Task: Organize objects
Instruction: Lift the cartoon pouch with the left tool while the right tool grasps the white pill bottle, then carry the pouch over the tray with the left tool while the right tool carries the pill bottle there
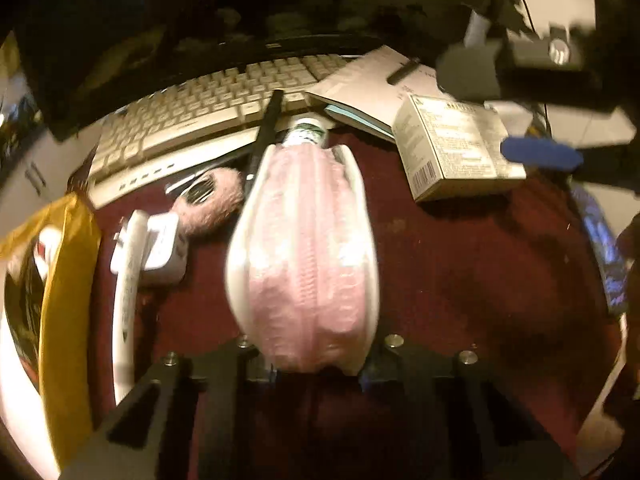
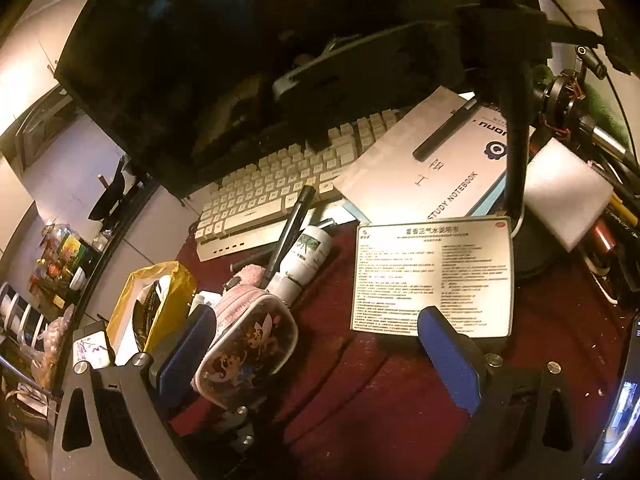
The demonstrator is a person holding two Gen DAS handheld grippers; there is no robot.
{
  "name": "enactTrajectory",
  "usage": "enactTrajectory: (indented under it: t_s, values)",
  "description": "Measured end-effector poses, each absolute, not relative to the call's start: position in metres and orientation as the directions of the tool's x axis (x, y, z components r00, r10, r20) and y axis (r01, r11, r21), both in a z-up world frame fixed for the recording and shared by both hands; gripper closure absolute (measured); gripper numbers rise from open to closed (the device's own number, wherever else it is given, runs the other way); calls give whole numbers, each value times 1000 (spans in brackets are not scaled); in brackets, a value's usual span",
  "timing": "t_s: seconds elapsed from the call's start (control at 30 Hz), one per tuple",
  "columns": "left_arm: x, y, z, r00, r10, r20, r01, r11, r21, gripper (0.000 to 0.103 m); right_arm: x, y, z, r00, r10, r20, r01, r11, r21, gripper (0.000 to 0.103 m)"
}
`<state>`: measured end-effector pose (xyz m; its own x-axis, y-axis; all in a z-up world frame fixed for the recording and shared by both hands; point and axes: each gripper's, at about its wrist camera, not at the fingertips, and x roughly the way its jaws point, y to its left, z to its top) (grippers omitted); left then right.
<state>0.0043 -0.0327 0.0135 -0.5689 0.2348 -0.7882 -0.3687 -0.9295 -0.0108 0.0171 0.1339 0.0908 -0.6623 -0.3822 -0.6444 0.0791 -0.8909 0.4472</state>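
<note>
My left gripper [image 1: 316, 364] is shut on a pink zippered pouch [image 1: 306, 248] with white edges and holds it above the dark red cloth. The same pouch [image 2: 248, 344], with cartoon prints on its side, shows in the right wrist view, held by the left gripper at lower left. My right gripper [image 2: 320, 356] is open and empty, its blue pads [image 2: 448, 356] wide apart just in front of a flat medicine box [image 2: 432, 276]. That box [image 1: 452, 148] and the right gripper's blue pad [image 1: 540, 154] show at upper right in the left wrist view.
A white keyboard [image 2: 280, 196] lies under a dark monitor [image 2: 192, 72]. A notebook [image 2: 424, 172] with a pen lies beside it. A white bottle [image 2: 306, 256], a black marker [image 2: 290, 228], a pink fuzzy item [image 1: 212, 204], a white charger [image 1: 156, 248] and a yellow bag [image 2: 160, 300] crowd the left.
</note>
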Motion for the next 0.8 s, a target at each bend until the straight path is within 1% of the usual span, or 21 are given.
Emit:
enactTrajectory:
  t_s: [0.1,0.27,0.33,0.4,0.43,0.5,0.6,0.63,0.67,0.8]
  values:
    - [20,-45,21,-576,298,-761,-353,-931,-97,78,15,129,87,-653,-371,-660,77,-900,430,0]
    - [59,-71,32,-589,341,-732,-327,-930,-171,78,10,117,84,-644,-354,-678,81,-913,399,0]
    - [77,-82,39,-607,349,-714,-324,-929,-179,78,8,104,88,-641,-355,-680,107,-919,378,7]
    - [92,-92,46,-624,349,-699,-318,-931,-181,78,5,86,91,-639,-357,-682,148,-926,347,27]
    - [99,-98,48,-631,349,-693,-312,-932,-186,78,2,79,91,-636,-363,-681,162,-926,342,30]
    - [111,-109,53,-639,342,-688,-295,-936,-191,78,-11,65,86,-623,-355,-697,157,-930,334,35]
    - [118,-125,61,-658,332,-676,-270,-942,-200,78,-32,57,74,-613,-298,-732,87,-946,312,40]
    - [120,-131,64,-666,324,-672,-258,-945,-200,78,-42,53,70,-613,-242,-752,52,-962,268,40]
    - [121,-136,67,-673,314,-670,-246,-949,-197,78,-49,51,66,-609,-218,-763,35,-968,249,40]
    - [121,-154,78,-702,281,-655,-211,-960,-185,78,-71,46,57,-592,-158,-791,-15,-978,206,44]
